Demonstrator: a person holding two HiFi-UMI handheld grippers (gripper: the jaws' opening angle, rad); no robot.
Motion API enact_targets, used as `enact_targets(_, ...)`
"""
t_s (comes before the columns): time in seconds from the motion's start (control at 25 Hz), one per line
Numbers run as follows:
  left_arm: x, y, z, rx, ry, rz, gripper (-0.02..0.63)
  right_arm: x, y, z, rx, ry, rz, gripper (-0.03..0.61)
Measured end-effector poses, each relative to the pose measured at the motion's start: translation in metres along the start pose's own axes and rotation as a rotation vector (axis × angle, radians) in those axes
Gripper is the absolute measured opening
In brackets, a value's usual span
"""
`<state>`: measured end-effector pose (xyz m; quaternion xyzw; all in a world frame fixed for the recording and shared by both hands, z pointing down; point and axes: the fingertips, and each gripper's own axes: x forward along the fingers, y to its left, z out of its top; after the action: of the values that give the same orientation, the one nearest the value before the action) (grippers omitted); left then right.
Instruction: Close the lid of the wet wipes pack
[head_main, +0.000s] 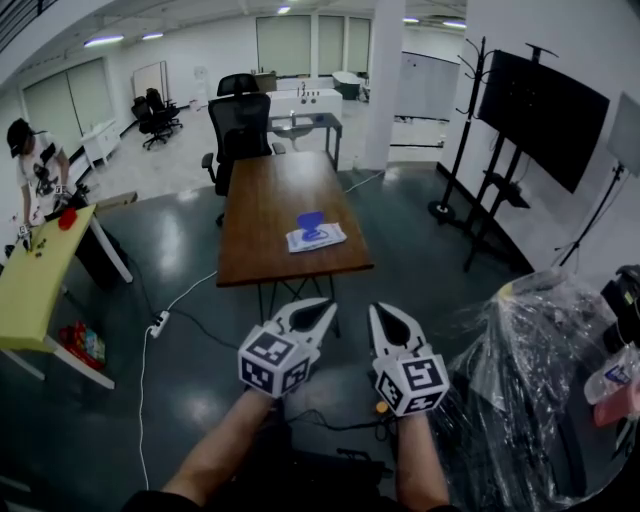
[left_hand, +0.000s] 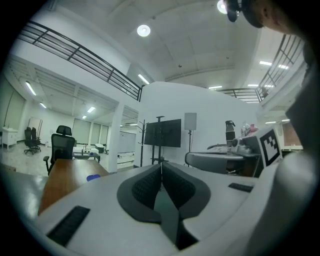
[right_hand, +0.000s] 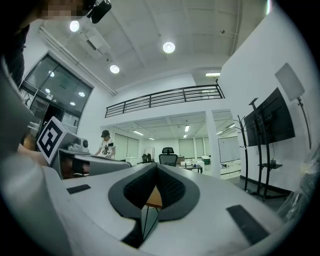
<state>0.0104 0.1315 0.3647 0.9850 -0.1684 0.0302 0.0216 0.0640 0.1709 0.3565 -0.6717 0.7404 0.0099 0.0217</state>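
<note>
Wet wipes pack (head_main: 316, 238) lies on the brown table (head_main: 270, 200), near its front edge, with the blue lid (head_main: 310, 221) standing open. Left gripper (head_main: 326, 305) and right gripper (head_main: 379, 311) are side by side, well apart from the pack — jaws of each pressed together, nothing between.

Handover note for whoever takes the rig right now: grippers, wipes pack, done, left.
Left gripper: jaws together, nothing between them, held low in front of the person and short of the table.
Right gripper: the same, shut and empty, beside the left one.
Wet wipes pack: lies flat near the close end of the brown table, and neither gripper touches it.
Blue lid: appears flipped up, open.
Done: nothing yet.
Left: walk up to the table, bring a gripper to the pack, press the lid down until it is shut.
</note>
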Motion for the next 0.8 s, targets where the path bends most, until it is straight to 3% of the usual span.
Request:
enact_targets(0.36, 0.047, 0.046, -0.015, -0.033, 0.005, 0.001, 0.008, 0.055, -0.03, -0.017, -0.012, 0.032, 0.006, 0.012)
enact_targets(0.8, 0.125, 0.16, -0.032, -0.044, 0.033, 0.016, 0.008, 0.178, -0.076, -0.035, -0.083, 0.118, 0.0, 0.012)
